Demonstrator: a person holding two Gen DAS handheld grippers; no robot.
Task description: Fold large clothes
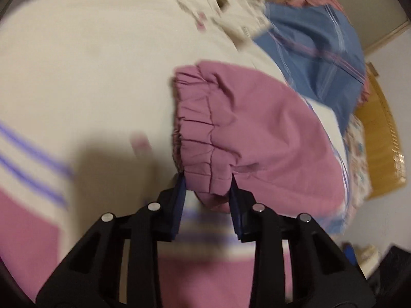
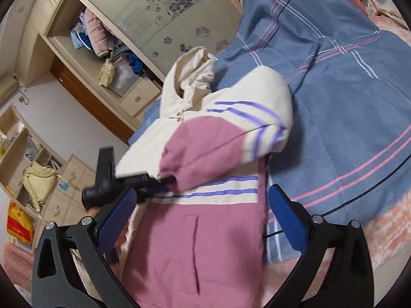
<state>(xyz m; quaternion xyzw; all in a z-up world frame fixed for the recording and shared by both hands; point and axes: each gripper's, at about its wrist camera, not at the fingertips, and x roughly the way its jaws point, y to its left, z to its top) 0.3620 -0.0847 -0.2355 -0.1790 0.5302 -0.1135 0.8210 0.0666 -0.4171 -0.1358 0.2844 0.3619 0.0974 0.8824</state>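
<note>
Left gripper [image 1: 208, 179] pinching the elasticated pink cuff [image 1: 195, 128] of a cream-and-pink padded jacket [image 2: 205, 154]. Right gripper [image 2: 200, 218] spread wide, straddling the jacket's pink hem panel. Jacket lies on the blue plaid bedspread [image 2: 334, 89], near its wardrobe-side edge.

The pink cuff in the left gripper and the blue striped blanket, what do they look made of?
Pink cuff: matte woven cloth, probably cotton or a blend, gathered into elastic puckers. Blue striped blanket: soft fleece-like fabric, judging by its fuzzy nap. Left gripper pinches the cuff's edge.
</note>
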